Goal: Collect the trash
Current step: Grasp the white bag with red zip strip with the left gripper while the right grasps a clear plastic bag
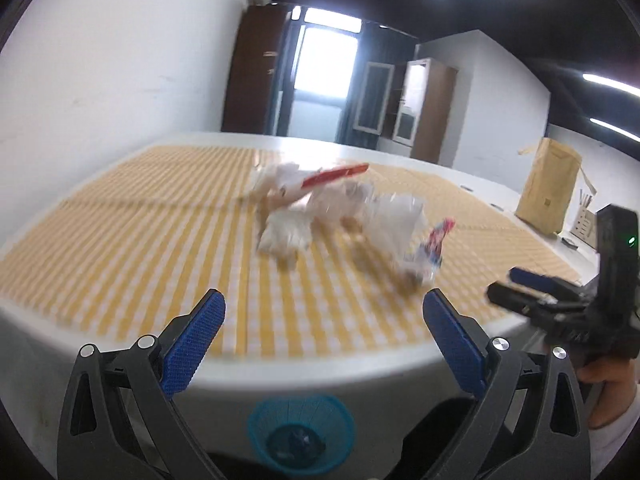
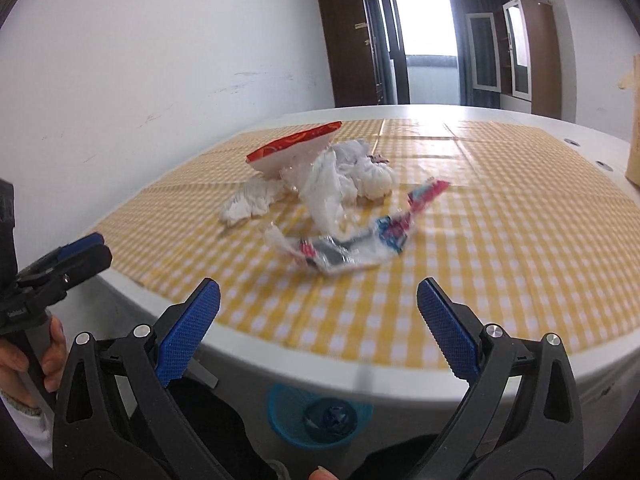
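A heap of trash lies on the yellow checked tablecloth (image 2: 500,232): crumpled white tissues (image 2: 340,176) (image 1: 288,232), a red and white paper box (image 2: 296,148) (image 1: 336,174), and a flattened blue and pink wrapper (image 2: 360,248) (image 1: 434,242). My left gripper (image 1: 324,340) hovers open near the table's front edge, nothing between its blue pads. My right gripper (image 2: 318,324) is likewise open and empty, short of the wrapper. A blue mesh bin (image 2: 318,416) (image 1: 300,434) stands on the floor below the table edge. Each gripper shows at the other view's side.
A brown paper bag (image 1: 548,188) stands at the table's far right, with a small white holder beside it. The white table rim (image 2: 360,368) curves just ahead of both grippers. A white wall runs along the left; wardrobes and a bright doorway are behind.
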A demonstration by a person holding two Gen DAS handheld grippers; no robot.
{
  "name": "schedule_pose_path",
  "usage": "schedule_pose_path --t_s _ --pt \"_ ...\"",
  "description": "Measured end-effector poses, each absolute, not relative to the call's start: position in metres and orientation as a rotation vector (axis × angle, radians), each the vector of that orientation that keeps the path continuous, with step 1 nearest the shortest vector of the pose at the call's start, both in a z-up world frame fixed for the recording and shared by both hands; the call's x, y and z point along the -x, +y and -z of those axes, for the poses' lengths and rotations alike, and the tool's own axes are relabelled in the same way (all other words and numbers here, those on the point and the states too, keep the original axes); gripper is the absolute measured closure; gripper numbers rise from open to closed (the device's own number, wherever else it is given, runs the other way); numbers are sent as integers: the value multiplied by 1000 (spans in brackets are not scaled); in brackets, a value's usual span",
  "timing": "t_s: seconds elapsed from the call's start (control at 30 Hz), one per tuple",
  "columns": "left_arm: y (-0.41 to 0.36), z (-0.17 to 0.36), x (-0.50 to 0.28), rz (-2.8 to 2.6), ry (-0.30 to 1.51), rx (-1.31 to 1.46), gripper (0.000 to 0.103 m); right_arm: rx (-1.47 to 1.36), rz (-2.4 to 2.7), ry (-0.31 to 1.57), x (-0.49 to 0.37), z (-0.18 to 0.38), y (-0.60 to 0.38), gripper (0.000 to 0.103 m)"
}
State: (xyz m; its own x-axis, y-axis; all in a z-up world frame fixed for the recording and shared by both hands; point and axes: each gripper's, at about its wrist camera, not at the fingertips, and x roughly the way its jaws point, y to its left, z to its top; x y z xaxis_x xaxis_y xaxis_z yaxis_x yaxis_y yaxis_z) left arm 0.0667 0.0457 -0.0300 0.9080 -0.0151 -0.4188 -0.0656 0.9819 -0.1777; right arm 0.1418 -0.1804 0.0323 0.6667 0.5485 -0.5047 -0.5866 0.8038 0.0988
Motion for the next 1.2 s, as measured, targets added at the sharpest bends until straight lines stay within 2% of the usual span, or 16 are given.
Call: schedule_pose_path --t_s 0.3,0.53,0.6,0.67,0.77,0.93,1.0,1.1,1.13,1.17,1.2 --pt "62 -7 -137 -14 491 90 7 50 -670 559 -194 -50 -150 12" --pt "68 -2 -196 -62 606 -15 8 74 -671 620 -232 -54 -138 28" --pt "68 1 -210 -70 625 -37 8 83 -676 637 -239 -53 -134 29" --pt "69 2 -227 -78 640 -49 8 94 -675 658 -243 -51 -130 39" --pt "67 3 -253 -95 665 -93 12 96 -679 686 -248 -47 -123 44" --pt "65 8 -277 -110 695 -147 14 108 -670 711 -252 -45 -117 52" --pt "65 11 -282 -117 700 -159 20 115 -668 717 -254 -44 -115 55" --pt "63 16 -290 -110 709 -165 21 128 -680 735 -251 -43 -109 62" --pt "62 17 -293 -122 714 -176 21 128 -686 744 -252 -41 -108 67" --pt "60 18 -296 -132 716 -192 30 134 -690 752 -252 -40 -106 73" --pt "56 18 -298 -134 716 -214 44 145 -700 753 -251 -40 -104 75"
